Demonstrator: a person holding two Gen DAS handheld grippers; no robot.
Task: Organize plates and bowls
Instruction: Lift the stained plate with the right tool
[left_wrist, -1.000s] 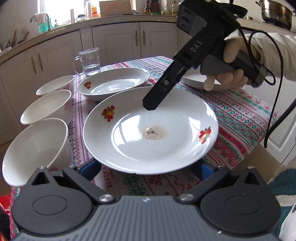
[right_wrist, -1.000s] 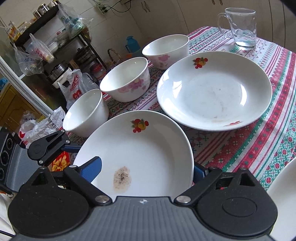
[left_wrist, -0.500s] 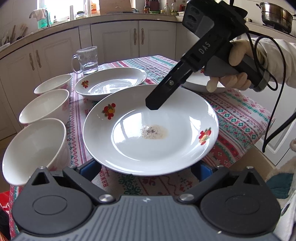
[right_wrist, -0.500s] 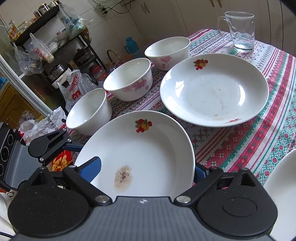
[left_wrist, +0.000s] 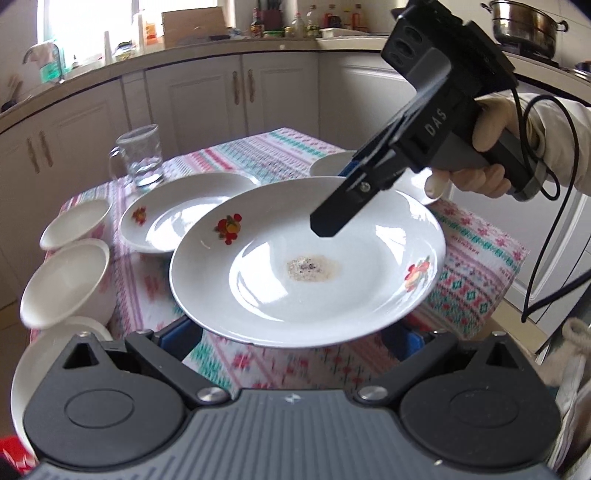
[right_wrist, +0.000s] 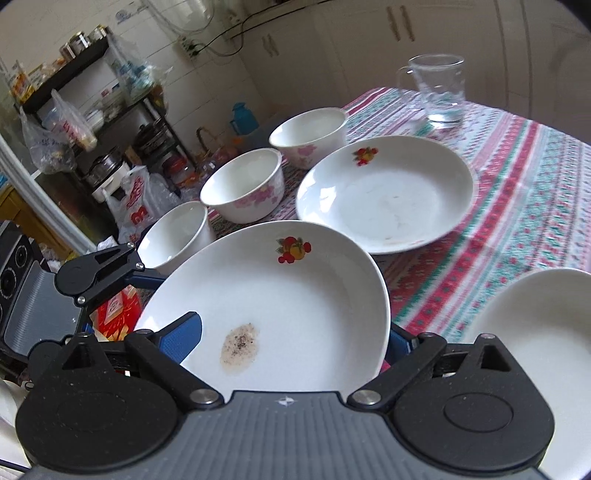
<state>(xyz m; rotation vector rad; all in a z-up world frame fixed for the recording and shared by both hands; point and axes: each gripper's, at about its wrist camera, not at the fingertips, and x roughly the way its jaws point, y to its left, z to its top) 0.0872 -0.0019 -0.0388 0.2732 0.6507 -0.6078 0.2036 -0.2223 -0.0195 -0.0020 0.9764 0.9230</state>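
Note:
A white deep plate (left_wrist: 332, 295) with fruit decals and a brown smear in its middle hangs above the table's near corner. My left gripper (left_wrist: 291, 336) is open; both blue pads sit under the plate's near rim. My right gripper (left_wrist: 338, 199) holds the far rim, one finger over the plate and the other below it. In the right wrist view the plate (right_wrist: 295, 302) fills the gap of the right gripper (right_wrist: 291, 332), and the left gripper (right_wrist: 147, 278) reaches under its left edge. A second plate (right_wrist: 388, 195) lies on the table. Three white bowls (right_wrist: 243, 188) stand in a row.
A glass mug (left_wrist: 142, 155) stands at the far end of the striped tablecloth (left_wrist: 476, 266). Another white dish (right_wrist: 535, 332) lies at the right. A gloved hand (left_wrist: 480, 173) and a black cable (left_wrist: 546, 221) hang to the right. Shelves and bags crowd the floor beyond the bowls.
The smeared plate has risen off the table together with both grippers. It now overlaps the second plate in the left wrist view.

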